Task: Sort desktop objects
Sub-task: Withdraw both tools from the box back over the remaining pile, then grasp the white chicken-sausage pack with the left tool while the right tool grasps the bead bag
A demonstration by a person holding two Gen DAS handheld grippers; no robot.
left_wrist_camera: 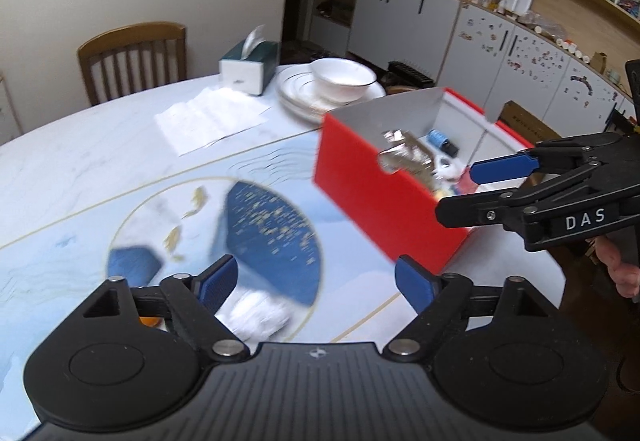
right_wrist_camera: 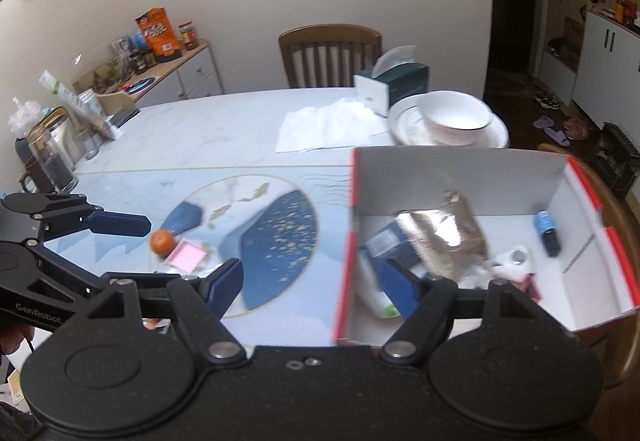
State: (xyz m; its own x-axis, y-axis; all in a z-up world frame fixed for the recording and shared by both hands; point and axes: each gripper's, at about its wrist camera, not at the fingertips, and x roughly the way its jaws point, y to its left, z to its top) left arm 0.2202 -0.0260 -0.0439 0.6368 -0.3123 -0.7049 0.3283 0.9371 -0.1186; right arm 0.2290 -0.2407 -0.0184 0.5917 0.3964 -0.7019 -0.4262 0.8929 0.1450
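Note:
A red box with a white inside [left_wrist_camera: 372,197] [right_wrist_camera: 576,169] stands on the table at the right. It holds a silver foil bag [right_wrist_camera: 448,229], a blue-capped bottle [right_wrist_camera: 546,227], a small white roll [right_wrist_camera: 516,259] and other items. My left gripper [left_wrist_camera: 316,283] is open and empty above a crumpled white tissue [left_wrist_camera: 260,315]. My right gripper [right_wrist_camera: 312,283] is open and empty over the box's near left wall. An orange [right_wrist_camera: 162,242] and a pink sticky-note pad [right_wrist_camera: 188,255] lie on the table by the left gripper [right_wrist_camera: 120,241].
A tissue box [left_wrist_camera: 248,65], stacked white plates with a bowl [left_wrist_camera: 340,79] and white papers [left_wrist_camera: 212,119] sit at the table's far side. A wooden chair [right_wrist_camera: 330,55] stands behind. Jars and a glass pot [right_wrist_camera: 50,157] crowd the far left edge.

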